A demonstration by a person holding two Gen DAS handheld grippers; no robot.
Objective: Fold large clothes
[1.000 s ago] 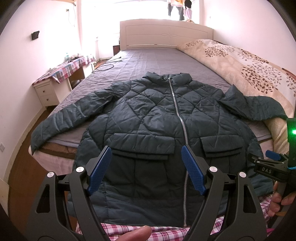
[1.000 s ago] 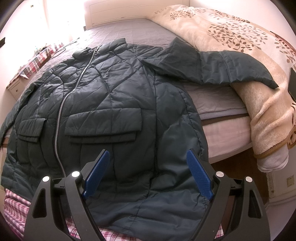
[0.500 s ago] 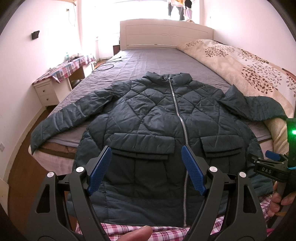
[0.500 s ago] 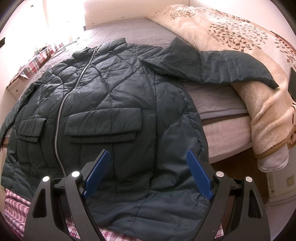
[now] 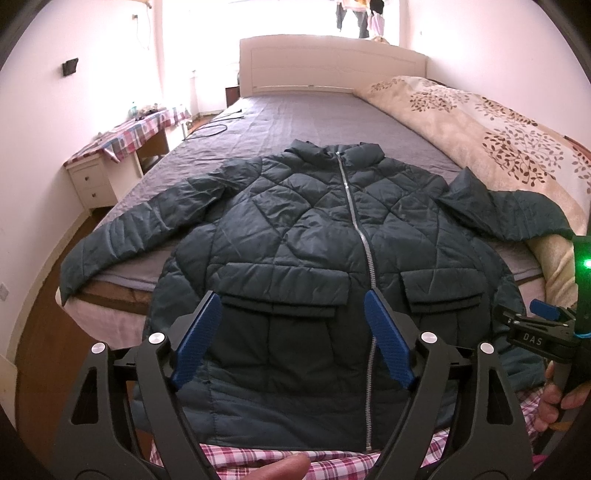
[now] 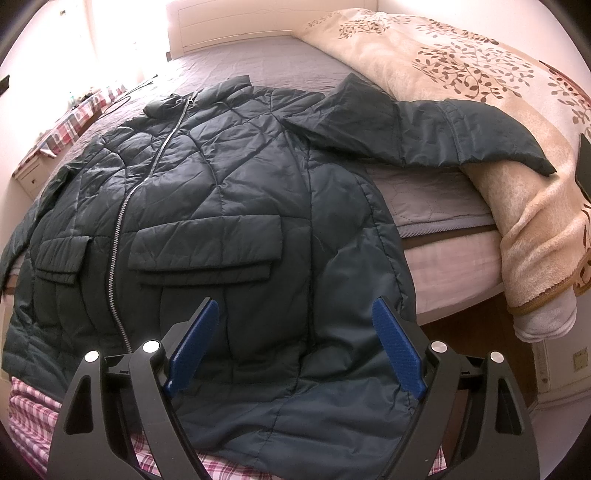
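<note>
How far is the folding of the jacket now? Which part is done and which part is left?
Done: the dark quilted jacket lies spread on the bed, front up, zipper closed. In hand: nothing; the left gripper, its fingers opening, and the right gripper, open, hover over the hem. Left: every fold. Both sleeves lie spread; one sleeve rests on the beige blanket.

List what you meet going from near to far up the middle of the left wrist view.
Left gripper, jaws opening with nothing gripped → dark quilted jacket lying zipped and face up → bare grey bedspread → white headboard → clothes hanging at the window.
</note>
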